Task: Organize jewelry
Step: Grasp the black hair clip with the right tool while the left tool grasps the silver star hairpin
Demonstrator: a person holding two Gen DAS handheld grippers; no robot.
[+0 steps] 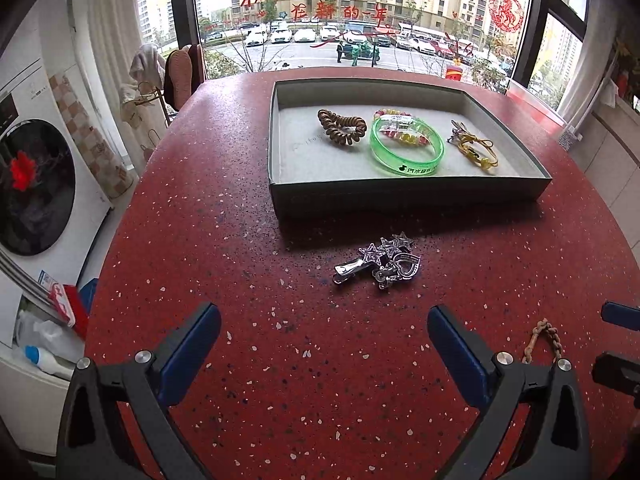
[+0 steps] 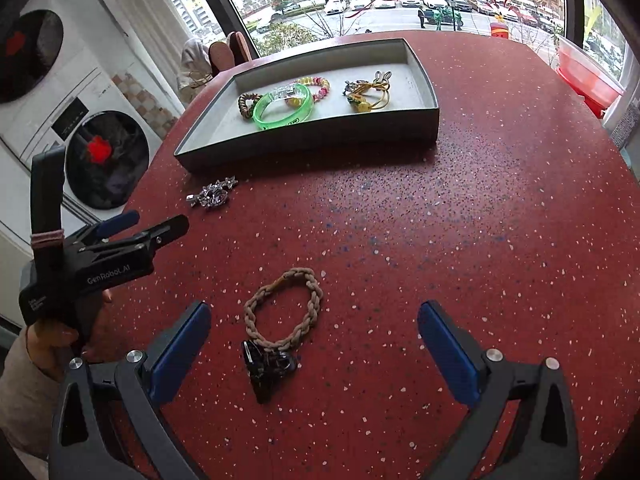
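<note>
A grey tray [image 1: 408,194] [image 2: 304,142] on the red table holds a brown coil hair tie [image 1: 341,129], a green bangle [image 1: 406,151] [image 2: 283,108], a beaded bracelet [image 2: 320,84] and a yellow cord piece [image 1: 476,147] [image 2: 368,96]. A silver star-and-heart clip [image 1: 380,262] [image 2: 212,194] lies on the table in front of the tray. My left gripper [image 1: 324,340] is open and empty just short of it. A beige braided bracelet [image 2: 282,308] with a black clip [image 2: 268,368] lies between the fingers of my open right gripper [image 2: 314,344].
The red speckled table [image 1: 240,240] ends at a window. Washing machines [image 1: 32,184] stand to the left. A red plastic tub [image 2: 588,76] sits at the table's far right. The left gripper body [image 2: 100,256] shows at left in the right wrist view.
</note>
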